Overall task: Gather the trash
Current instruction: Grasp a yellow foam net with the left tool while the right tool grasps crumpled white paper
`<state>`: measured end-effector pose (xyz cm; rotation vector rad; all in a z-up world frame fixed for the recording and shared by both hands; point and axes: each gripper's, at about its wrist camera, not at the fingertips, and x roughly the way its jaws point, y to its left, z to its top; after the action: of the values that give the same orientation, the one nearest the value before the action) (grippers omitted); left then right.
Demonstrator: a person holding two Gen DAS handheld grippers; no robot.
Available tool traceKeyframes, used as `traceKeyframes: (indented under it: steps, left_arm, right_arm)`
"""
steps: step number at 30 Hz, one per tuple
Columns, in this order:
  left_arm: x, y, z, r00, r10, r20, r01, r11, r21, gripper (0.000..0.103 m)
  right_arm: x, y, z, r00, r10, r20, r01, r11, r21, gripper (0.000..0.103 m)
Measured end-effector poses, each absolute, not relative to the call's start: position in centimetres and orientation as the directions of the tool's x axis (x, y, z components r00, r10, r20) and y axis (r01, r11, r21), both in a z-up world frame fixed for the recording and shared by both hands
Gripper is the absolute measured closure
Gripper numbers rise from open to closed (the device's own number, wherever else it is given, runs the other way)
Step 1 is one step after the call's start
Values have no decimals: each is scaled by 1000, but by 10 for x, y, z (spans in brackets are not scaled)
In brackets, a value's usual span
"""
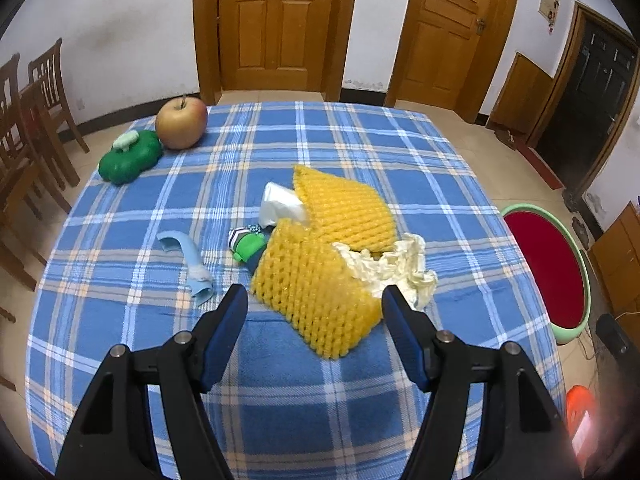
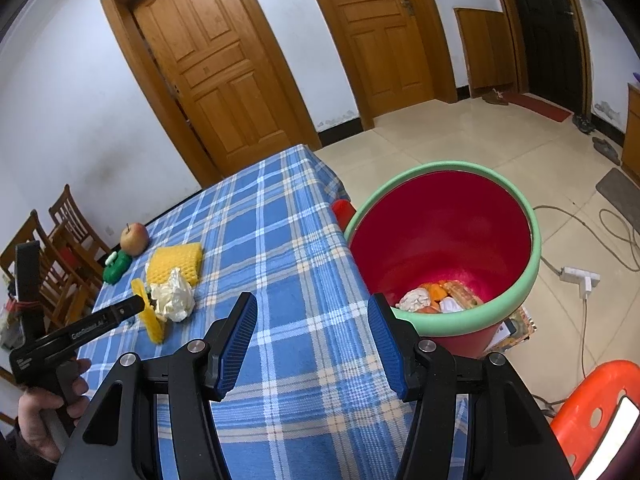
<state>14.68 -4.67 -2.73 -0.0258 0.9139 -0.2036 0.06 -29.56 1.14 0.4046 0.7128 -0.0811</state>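
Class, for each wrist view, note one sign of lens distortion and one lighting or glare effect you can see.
Left wrist view: the door frames bow outward, corners go black, and the orange stool at the right edge is washed out by glare. Right wrist view: doors lean and curve, the bin bulges, and the stool seat blows out white; lighting is soft with faint shadows.

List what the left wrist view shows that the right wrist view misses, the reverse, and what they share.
Only the left wrist view: the light blue scrap, the green-and-striped wrapper and the white packet by the foam nets.

Only the right wrist view: trash inside the red bin, a hand holding the left gripper, the power strip.

Both: the plaid tablecloth, apple, green toy, yellow foam nets, crumpled paper.
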Motion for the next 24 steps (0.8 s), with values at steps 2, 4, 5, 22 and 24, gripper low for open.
traceKeyframes:
  steps: [2,4,5,22,24]
  left_arm:
    - [148,-45,-30,582,-203,-787,168,978,-128,39]
    - [149,-45,-33,571,-221,-791,173,974,-148,46]
    - [150,-45,-34,564,-232,-792,177,971,-158,51]
    - [138,-23,-12,604,-252,-756,201,966,-161,89]
    - [138,-12,-4,622,-226,-749,185,973,-140,89]
  right_arm:
    - [1,-296,11,757,66,-650,206,920,334,44]
    - [2,-296,11,757,70,-649,203,920,336,44]
    - [1,-295,11,757,70,-649,202,920,336,44]
    - [7,-277,15,755,110,-646,143,934,327,44]
    - [11,-271,17,755,120,-645,122,941,317,44]
